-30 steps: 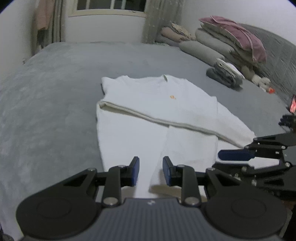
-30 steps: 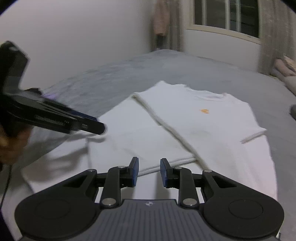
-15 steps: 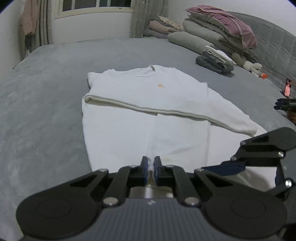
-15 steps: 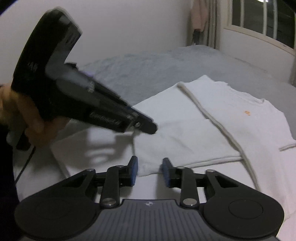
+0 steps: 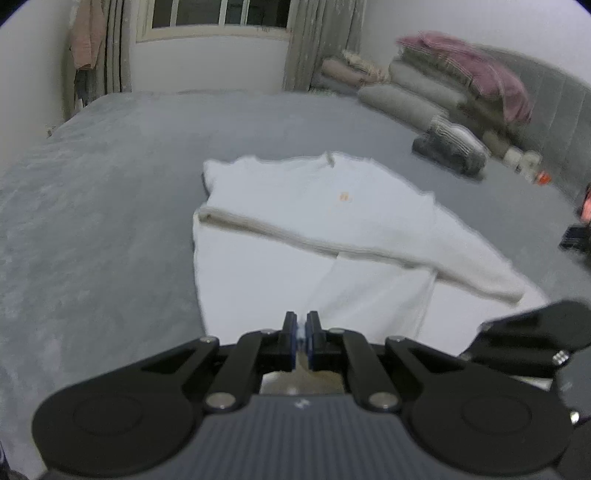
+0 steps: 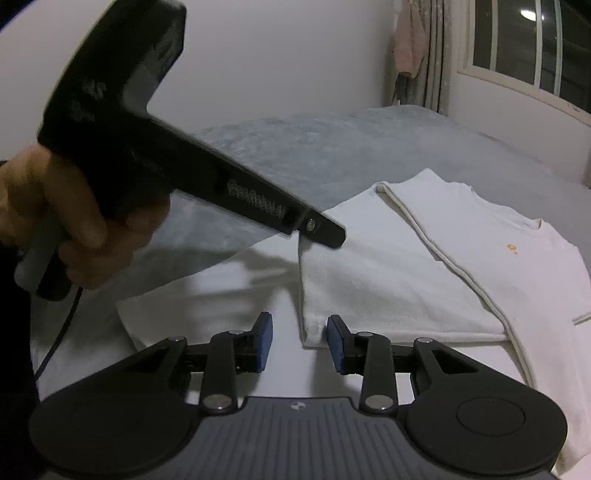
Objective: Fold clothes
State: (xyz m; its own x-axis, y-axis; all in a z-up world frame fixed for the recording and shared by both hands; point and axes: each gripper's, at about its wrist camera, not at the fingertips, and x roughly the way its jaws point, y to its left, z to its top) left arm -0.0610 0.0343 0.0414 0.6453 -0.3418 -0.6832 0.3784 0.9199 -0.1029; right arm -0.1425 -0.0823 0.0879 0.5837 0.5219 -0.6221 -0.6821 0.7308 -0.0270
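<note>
A white long-sleeved shirt [image 5: 325, 218] lies flat on the grey bed, one sleeve folded across its body; it also shows in the right wrist view [image 6: 461, 266]. My left gripper [image 5: 301, 338] is shut on the shirt's near hem, a sliver of white cloth between its blue pads. In the right wrist view the left gripper [image 6: 325, 236] is lifted, pulling a corner of cloth up. My right gripper [image 6: 299, 341] is open, its pads either side of the shirt's lower corner, low over the cloth.
The grey bed [image 5: 110, 206] spreads to the left. Stacked pillows and quilts [image 5: 454, 88] and folded dark clothes [image 5: 450, 151] sit at the far right. A window [image 5: 221, 14] and curtains stand behind.
My left gripper closed on the hem and has lifted it. My right gripper stayed open and moved closer to the shirt's corner.
</note>
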